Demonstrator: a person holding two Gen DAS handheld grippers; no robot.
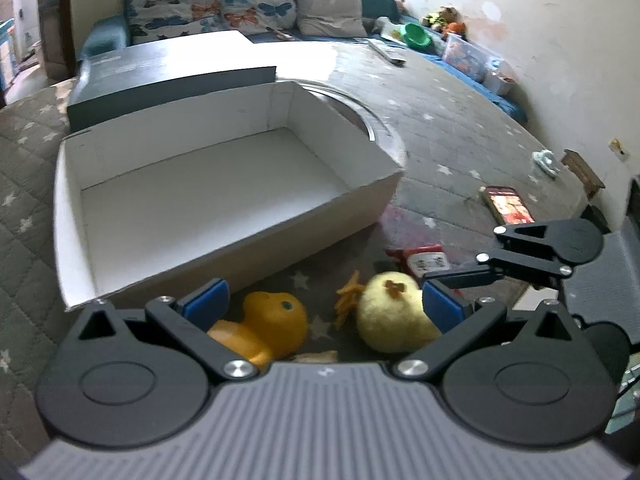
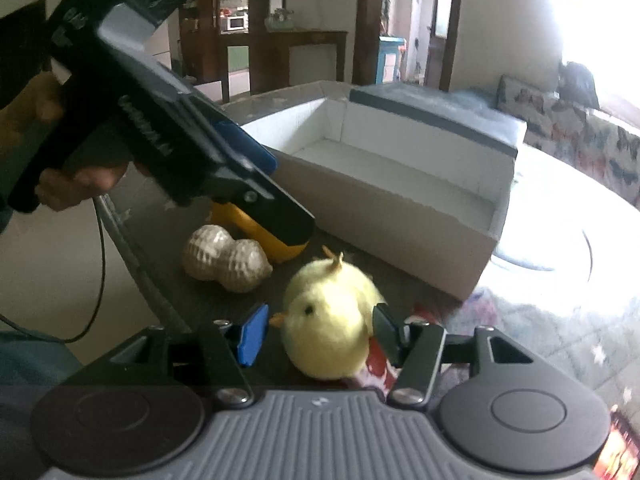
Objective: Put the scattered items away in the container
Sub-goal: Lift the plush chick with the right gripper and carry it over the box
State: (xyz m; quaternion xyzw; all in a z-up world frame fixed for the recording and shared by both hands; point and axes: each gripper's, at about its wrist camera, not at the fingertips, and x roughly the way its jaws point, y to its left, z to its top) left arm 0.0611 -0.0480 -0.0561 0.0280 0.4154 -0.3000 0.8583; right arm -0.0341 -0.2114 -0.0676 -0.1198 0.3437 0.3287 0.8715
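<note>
An empty white cardboard box (image 1: 352,216) lies on the dark star-patterned cloth. Just in front of it sit an orange rubber duck (image 1: 264,324) and a fluffy yellow chick (image 1: 394,312). My left gripper (image 1: 323,304) is open and low, with both toys in its wide gap. In the right wrist view, my right gripper (image 2: 320,334) is open around the chick (image 2: 328,320); its right pad touches the fluff. The left gripper (image 2: 268,184) reaches down over the duck (image 2: 260,236). A tan peanut-shaped toy (image 2: 226,258) lies beside the duck. The box (image 2: 400,236) stands just behind.
A red packet (image 1: 424,260) lies under and behind the chick. A phone (image 1: 508,204) lies to the right. A dark lid (image 1: 172,76) rests behind the box. A sofa with butterfly cushions (image 1: 224,8) and plastic bins (image 1: 468,54) line the back. A hand (image 2: 80,184) holds the left gripper.
</note>
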